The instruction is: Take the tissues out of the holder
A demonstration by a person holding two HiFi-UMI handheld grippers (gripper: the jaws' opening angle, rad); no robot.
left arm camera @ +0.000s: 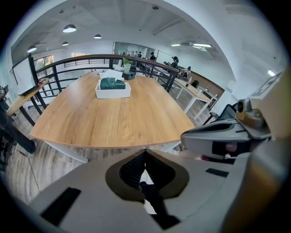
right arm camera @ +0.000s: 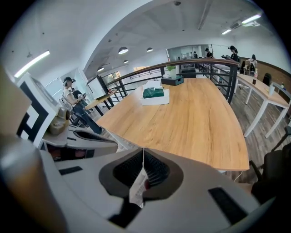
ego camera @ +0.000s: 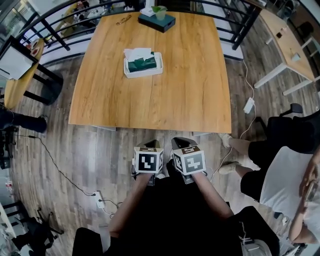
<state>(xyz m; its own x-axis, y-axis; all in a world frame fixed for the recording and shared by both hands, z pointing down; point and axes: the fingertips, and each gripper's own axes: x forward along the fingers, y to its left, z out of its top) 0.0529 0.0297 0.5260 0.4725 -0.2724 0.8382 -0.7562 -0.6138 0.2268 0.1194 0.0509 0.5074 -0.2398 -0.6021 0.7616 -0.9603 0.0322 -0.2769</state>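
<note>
Right under the camera are the two grippers, held side by side close to the person's body, over the floor [ego camera: 60, 150]. The left gripper [ego camera: 152, 144] has its jaws pressed together, and there is nothing between them. The right gripper [ego camera: 180, 142] has its jaws closed too, and it holds nothing.

Both grippers point toward the tabletop [ego camera: 150, 100], but they are not over it yet. They hang just in front of its near edge.

The holder [ego camera: 159, 66] is a small white tray. It sits on the far half of the tabletop, a bit to the left, well apart from both grippers. The tissues [ego camera: 141, 62] are a green pack lying inside it, with some white paper sticking up at the back. Behind the holder, at the far edge, is a dark box [ego camera: 156, 22] with a green cup [ego camera: 160, 12] on it.

So I think no part of the job is done yet. The tissues are all in the holder, and nothing is touching them. What is left is everything: reach across to the holder, open the jaws, pinch the tissues and lift them out.
</note>
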